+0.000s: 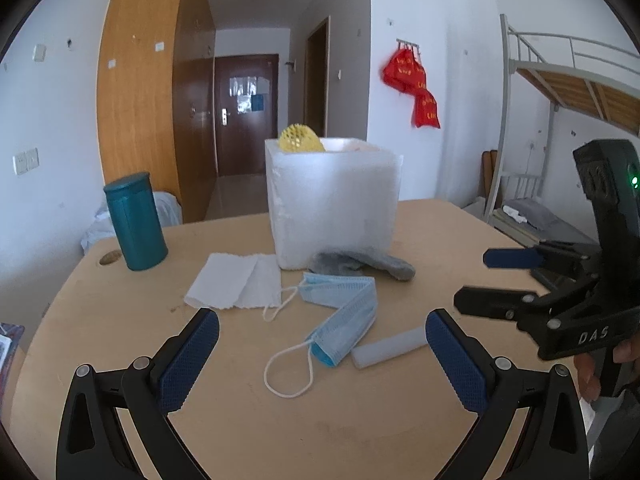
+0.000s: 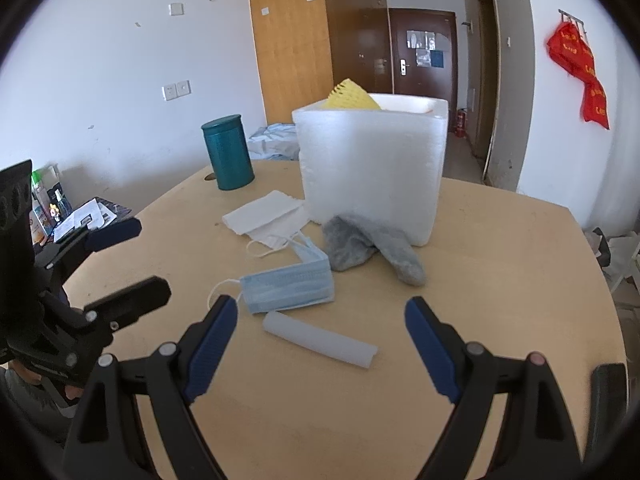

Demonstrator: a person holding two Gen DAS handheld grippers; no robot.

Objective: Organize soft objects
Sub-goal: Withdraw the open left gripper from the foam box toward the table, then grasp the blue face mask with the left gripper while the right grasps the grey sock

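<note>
On the counter (image 2: 500, 280), with both jaws released and empty, centre your right gripper (image 2: 320, 344) squarely over the foam tube (image 2: 320, 345) before clenching.

A pale matt wooden table (image 2: 500, 280) is carrying a white foam box (image 2: 372, 172) looking rough and frosted, a pleated light-blue nonwoven face mask (image 2: 288, 286), a fuzzy grey knitted sock (image 2: 376, 252), creased white paper tissue (image 2: 264, 216) and a smooth teal canister (image 2: 229, 152).
</note>
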